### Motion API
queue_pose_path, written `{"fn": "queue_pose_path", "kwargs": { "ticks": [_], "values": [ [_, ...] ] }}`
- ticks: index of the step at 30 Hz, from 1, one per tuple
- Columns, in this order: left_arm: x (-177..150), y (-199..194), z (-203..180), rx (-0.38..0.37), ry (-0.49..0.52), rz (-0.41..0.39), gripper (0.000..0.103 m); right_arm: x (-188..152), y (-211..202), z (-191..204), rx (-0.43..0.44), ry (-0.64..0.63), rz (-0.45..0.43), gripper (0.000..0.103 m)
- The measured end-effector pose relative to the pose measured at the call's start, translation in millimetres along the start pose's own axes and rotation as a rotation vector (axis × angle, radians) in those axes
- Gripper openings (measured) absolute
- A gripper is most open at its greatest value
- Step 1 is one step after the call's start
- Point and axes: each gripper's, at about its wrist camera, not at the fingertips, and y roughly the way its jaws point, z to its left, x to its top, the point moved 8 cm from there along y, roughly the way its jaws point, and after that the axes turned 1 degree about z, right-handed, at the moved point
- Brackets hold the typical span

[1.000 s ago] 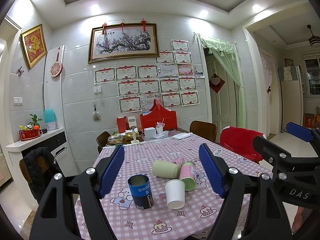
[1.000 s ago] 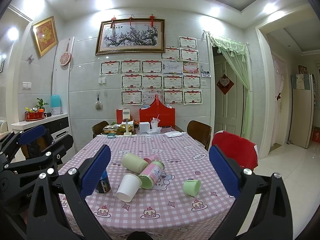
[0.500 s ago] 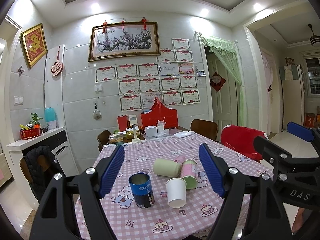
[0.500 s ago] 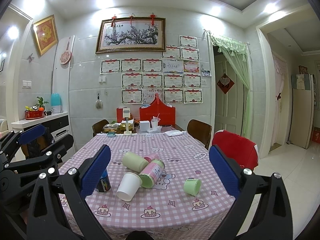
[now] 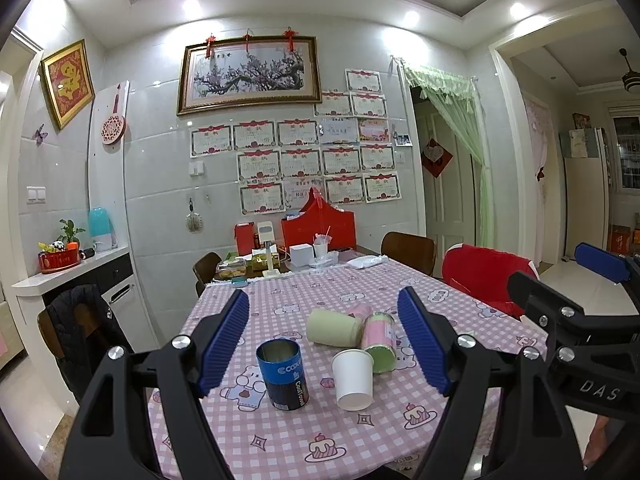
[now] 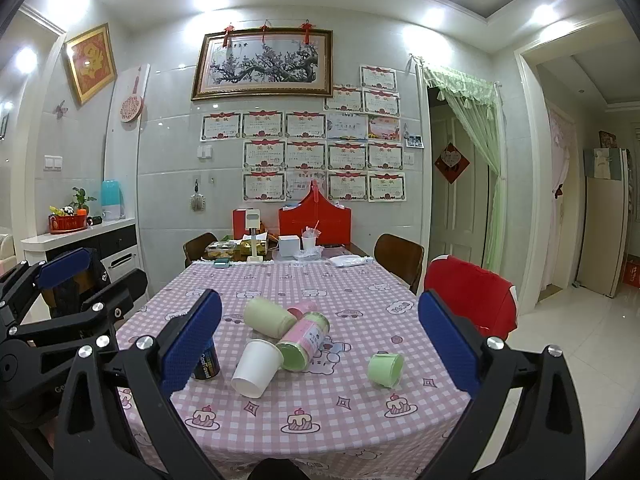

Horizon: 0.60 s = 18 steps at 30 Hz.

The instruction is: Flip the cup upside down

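Observation:
A dark blue cup stands upright with its mouth up on the pink checked tablecloth; my left finger half hides it in the right wrist view. A white paper cup stands beside it. A cream cup, a pink and green tin and a small green cup lie on their sides. My left gripper is open and empty, in front of the cups. My right gripper is open and empty, also short of them.
The table's far end holds a red box, a white box and other clutter. Brown chairs and a red-covered chair stand on the right side. A counter runs along the left wall.
Both views have shifted slightly; the cups sit a little lower and closer in the left wrist view. Both grippers stay open and empty.

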Motion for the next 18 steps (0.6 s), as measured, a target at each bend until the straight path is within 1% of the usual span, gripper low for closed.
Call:
{"fn": "queue_pose_path", "kwargs": {
  "ticks": [7,13,18],
  "values": [
    [-3,11,2,0.021,0.019,0.024,0.076,-3,10,4,0.011,0.001,0.017,0.095],
    [-9,19,8,0.019,0.000,0.040,0.076,-5,18,10,0.021,-0.004,0.025,0.095],
    [-17,30,21,0.035,-0.018,0.069,0.076,-8,32,21,0.035,-0.015,0.042,0.095]
  ]
}}
